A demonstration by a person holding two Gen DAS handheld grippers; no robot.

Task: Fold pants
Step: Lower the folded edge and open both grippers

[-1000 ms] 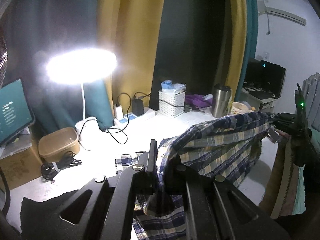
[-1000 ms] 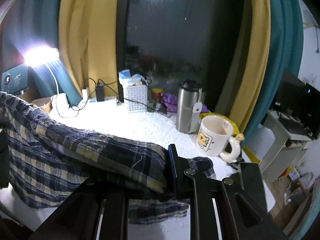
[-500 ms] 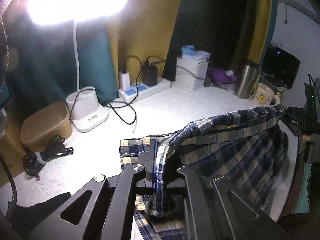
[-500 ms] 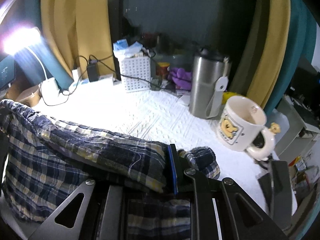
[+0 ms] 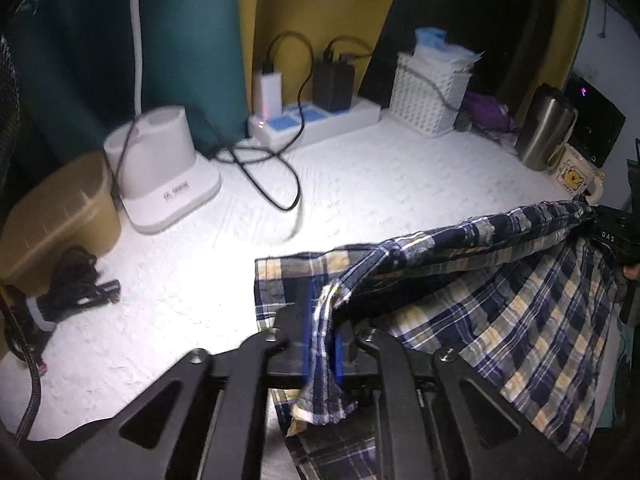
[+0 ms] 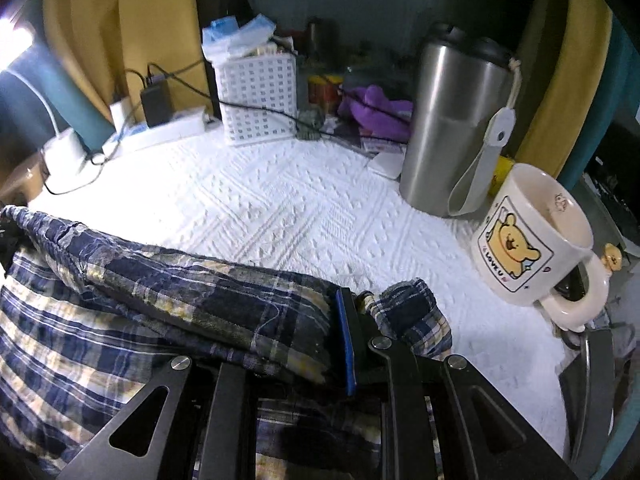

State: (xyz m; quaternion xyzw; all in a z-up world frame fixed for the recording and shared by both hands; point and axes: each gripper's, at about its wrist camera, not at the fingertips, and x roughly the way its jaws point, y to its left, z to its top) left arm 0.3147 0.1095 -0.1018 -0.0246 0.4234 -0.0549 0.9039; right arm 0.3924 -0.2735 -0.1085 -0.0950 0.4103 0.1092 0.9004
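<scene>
While the plaid pants [image 5: 500,312] hang stretched between the two grippers above the near edge of the white table [image 5: 360,184], the left gripper [image 5: 322,344] has just been easing its jaws apart, the waistband corner slack between the blue pads. The right gripper [image 6: 340,344] pinches the other corner tight, beside the mug [image 6: 528,236] at the table's right edge.

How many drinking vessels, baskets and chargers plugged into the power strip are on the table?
Steel tumbler: 1
Bear mug: 1
White lattice basket: 1
Chargers, one white, one black: 2
Total: 5
</scene>
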